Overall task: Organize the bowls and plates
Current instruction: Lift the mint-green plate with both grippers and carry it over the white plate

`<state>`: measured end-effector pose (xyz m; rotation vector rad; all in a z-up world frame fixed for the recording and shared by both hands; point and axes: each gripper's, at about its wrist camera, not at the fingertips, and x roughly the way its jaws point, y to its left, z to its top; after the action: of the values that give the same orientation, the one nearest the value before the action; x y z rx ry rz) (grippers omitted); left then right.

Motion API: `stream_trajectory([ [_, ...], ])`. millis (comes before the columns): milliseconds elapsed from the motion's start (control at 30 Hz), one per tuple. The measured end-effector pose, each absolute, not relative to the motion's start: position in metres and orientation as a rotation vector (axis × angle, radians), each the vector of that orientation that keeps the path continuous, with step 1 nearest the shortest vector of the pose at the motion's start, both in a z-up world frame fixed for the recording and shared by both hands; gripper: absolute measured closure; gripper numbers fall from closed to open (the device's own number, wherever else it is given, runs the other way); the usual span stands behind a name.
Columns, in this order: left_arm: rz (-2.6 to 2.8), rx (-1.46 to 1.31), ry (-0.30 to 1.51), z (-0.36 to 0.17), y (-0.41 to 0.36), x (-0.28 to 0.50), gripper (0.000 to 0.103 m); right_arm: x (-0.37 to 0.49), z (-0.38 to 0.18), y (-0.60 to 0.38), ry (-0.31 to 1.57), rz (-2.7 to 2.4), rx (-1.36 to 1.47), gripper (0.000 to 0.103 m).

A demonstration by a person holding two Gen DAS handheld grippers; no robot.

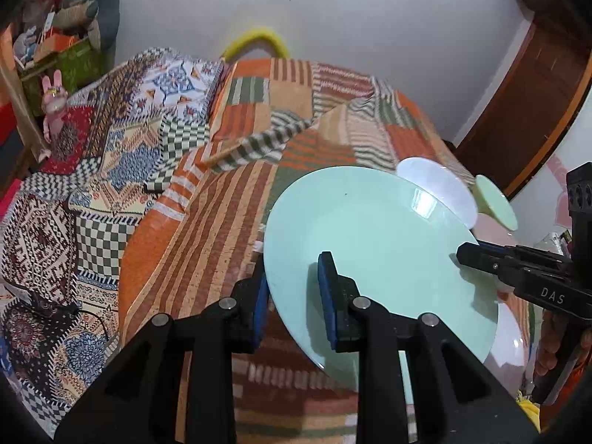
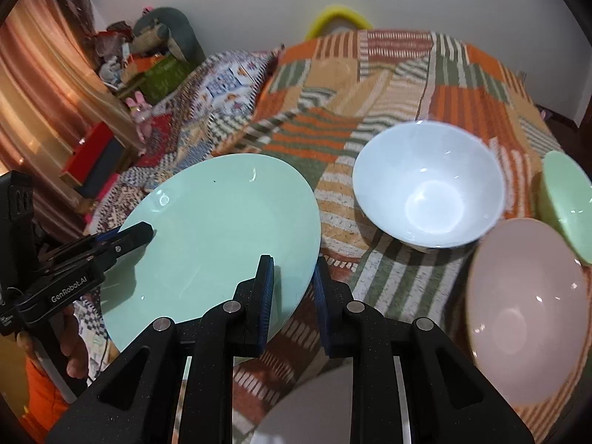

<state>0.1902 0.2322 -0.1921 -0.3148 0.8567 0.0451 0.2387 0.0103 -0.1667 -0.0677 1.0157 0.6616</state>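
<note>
A large mint-green plate (image 1: 377, 244) (image 2: 222, 222) hangs tilted above the bed, held by both grippers. My left gripper (image 1: 294, 281) is shut on its near-left rim, one pad on top and one beneath. In the right wrist view, the left gripper (image 2: 142, 232) clamps the plate's left edge. My right gripper (image 2: 294, 273) is shut on the plate's near-right rim, and the left wrist view shows the right gripper (image 1: 467, 253) biting the far edge. On the bedspread stand a white bowl (image 2: 429, 185) (image 1: 436, 181), a pink bowl (image 2: 525, 307) and a green bowl (image 2: 566, 203) (image 1: 495, 203).
A striped orange-and-green bedspread (image 2: 370, 92) covers the bed, with a patchwork quilt (image 1: 111, 170) to its left. A grey plate (image 2: 314, 407) lies under my right gripper. Boxes and soft toys (image 1: 70, 26) crowd the far left; a wooden door (image 1: 529, 103) stands at the right.
</note>
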Motion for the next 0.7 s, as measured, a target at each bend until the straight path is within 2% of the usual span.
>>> stream_trajectory([
  [400, 0.007, -0.256, 0.797, -0.143, 0.183, 0.141, 0.078, 0.188, -0.128, -0.036, 0.915, 0.675, -0.034, 0.084],
  [700, -0.022, -0.218, 0.798, -0.134, 0.141, 0.117, 0.078, 0.16, -0.126, -0.077, 0.901, 0.659, 0.014, 0.084],
])
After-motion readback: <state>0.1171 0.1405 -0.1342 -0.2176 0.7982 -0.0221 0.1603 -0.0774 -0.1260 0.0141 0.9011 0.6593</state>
